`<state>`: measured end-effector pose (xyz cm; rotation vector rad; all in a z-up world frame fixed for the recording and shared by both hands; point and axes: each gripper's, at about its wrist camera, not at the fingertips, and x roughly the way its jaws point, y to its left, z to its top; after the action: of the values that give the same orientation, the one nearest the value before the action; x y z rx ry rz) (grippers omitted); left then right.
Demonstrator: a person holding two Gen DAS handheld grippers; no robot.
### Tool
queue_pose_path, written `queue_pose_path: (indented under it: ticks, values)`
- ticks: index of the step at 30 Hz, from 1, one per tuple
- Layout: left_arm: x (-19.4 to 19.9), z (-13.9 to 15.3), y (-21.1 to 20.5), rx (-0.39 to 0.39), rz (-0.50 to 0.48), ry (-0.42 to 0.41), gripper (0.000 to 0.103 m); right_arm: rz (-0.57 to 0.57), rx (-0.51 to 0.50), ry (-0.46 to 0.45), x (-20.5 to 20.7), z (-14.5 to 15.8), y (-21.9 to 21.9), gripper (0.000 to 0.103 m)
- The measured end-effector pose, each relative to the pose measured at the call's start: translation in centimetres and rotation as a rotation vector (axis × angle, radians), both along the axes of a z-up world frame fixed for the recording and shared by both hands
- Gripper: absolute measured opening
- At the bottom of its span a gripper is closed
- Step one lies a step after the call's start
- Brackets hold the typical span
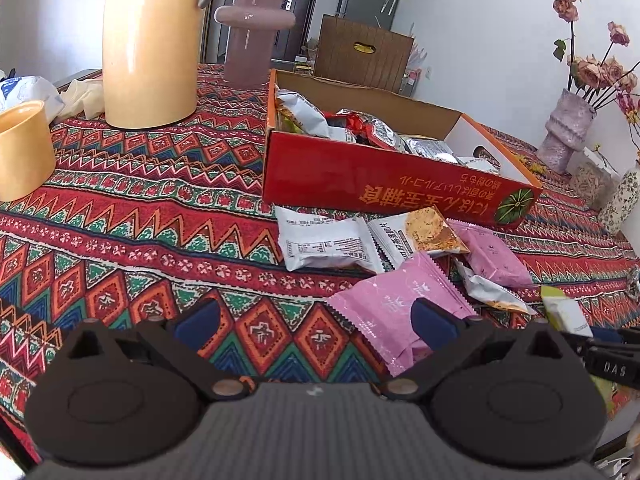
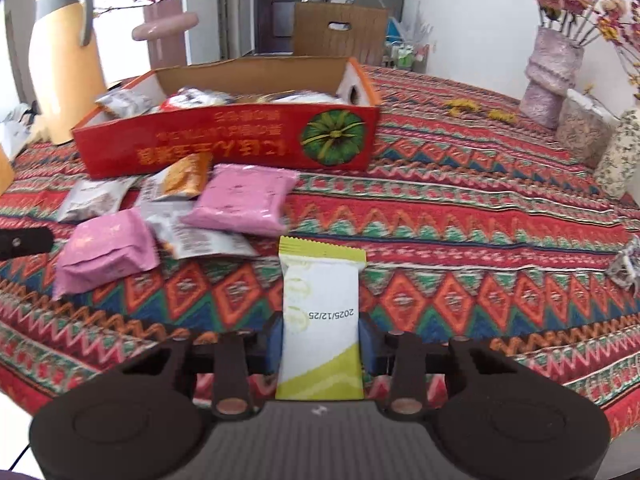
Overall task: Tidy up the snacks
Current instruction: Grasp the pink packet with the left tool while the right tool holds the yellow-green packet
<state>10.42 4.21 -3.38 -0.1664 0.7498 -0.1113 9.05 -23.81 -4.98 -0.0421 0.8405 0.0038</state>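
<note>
The right claw (image 2: 320, 340) grips a white-and-green packet (image 2: 320, 312) between its blue pads, the packet standing upright above the worktop (image 2: 460, 240). The left claw (image 1: 316, 320) is spread wide with nothing between its fingers; one pad lies over a pink packet (image 1: 384, 308). More packets (image 1: 332, 240) lie loose just in front of the red box (image 1: 380, 180), which holds others.

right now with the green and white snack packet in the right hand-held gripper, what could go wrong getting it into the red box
1. The right hand-held gripper pinches the green and white packet near its lower half, so the long free end may flop or slip.
2. The red box already looks crowded, so the packet may sit on top and slide out.
3. Loose pink packets lie before the box and could get swept aside.
</note>
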Motion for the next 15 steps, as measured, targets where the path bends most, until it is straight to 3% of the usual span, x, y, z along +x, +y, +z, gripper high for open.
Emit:
queue_pose_path:
  ticks: [11,15]
  values:
    - [0.8,-0.2,-1.8,0.057,-0.031,0.011,0.103,-0.028,0.098,-0.106,0.2,-1.2,-1.6,0.045]
    - [1.2,-0.2,-2.6,0.116,-0.071,0.005,0.103,-0.020,0.088,-0.139,-0.7,-1.6,-1.4,0.048]
